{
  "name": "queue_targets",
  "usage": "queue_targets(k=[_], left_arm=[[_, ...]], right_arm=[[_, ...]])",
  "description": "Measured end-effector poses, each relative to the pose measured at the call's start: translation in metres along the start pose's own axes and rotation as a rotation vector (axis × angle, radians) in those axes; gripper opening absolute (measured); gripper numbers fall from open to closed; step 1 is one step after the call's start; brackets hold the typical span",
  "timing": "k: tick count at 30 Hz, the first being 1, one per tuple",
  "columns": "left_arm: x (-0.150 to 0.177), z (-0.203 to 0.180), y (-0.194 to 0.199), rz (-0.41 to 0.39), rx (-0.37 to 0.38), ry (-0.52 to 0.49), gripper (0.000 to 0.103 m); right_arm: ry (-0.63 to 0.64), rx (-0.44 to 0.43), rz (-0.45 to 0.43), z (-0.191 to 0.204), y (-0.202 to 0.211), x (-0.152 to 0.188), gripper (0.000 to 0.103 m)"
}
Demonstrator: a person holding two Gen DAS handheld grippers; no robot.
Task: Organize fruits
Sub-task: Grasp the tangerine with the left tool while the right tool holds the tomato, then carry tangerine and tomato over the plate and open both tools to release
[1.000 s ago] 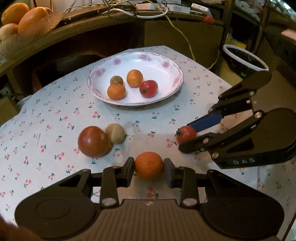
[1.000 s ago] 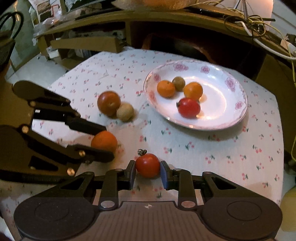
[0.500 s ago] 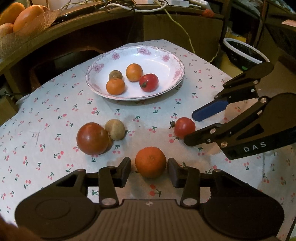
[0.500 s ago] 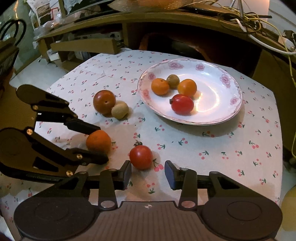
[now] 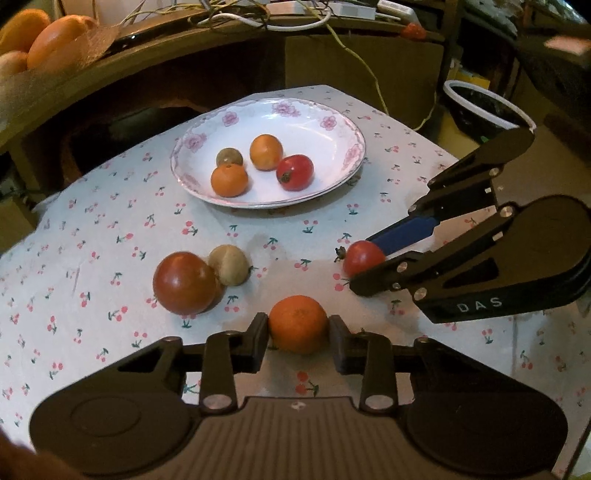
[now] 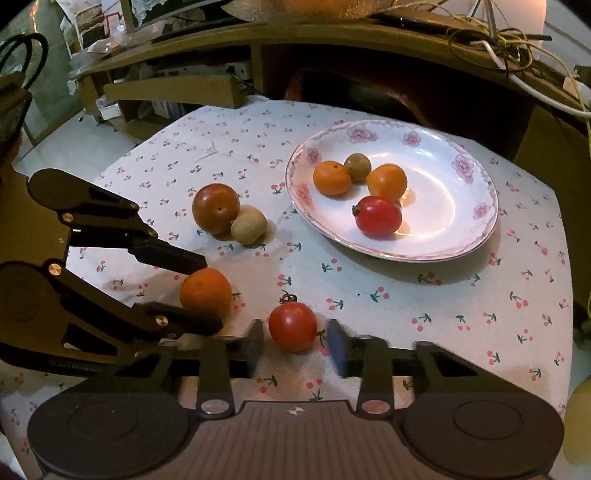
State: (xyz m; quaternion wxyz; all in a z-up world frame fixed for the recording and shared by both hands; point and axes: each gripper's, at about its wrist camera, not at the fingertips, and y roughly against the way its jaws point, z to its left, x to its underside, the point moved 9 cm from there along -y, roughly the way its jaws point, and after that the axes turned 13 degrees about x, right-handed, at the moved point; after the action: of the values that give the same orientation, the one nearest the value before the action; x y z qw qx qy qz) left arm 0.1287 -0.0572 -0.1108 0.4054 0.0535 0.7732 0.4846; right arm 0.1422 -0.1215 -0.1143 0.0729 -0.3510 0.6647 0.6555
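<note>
A white flowered plate holds two oranges, a small brown fruit and a red tomato. My left gripper is open, its fingers on either side of an orange on the tablecloth, with small gaps. My right gripper is open around a small red tomato without squeezing it. A large dark red tomato and a tan kiwi-like fruit lie touching each other to the left.
The cherry-print tablecloth covers a small table. A wooden shelf with cables and a basket of oranges stands behind. A white-rimmed bin sits on the floor at right.
Both grippers opened and let go of their fruit on the cloth. They pulled back slightly half a second ago and now sit around the orange and the small tomato again.
</note>
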Motion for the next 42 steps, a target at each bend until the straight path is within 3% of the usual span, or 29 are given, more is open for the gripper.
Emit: queue_targets(k=[10,29,42], left_arm=[[-0.011,-0.001,0.003,-0.031,-0.002,0.003,0.040],[-0.070,0.011,0.005,-0.144,-0.066,-0.004,0.039],[-0.081,0.029,-0.017,-0.139,-0.079,0.012,0.039]], right_arm=[[-0.013,0.012,0.012,-0.003,0.003,-0.001,0.027],[-0.117,0.098,-0.088,-0.037,0.014,-0.038,0.028],[-0.153,0.160,-0.094,-0.057,-0.007,-0.052,0.028]])
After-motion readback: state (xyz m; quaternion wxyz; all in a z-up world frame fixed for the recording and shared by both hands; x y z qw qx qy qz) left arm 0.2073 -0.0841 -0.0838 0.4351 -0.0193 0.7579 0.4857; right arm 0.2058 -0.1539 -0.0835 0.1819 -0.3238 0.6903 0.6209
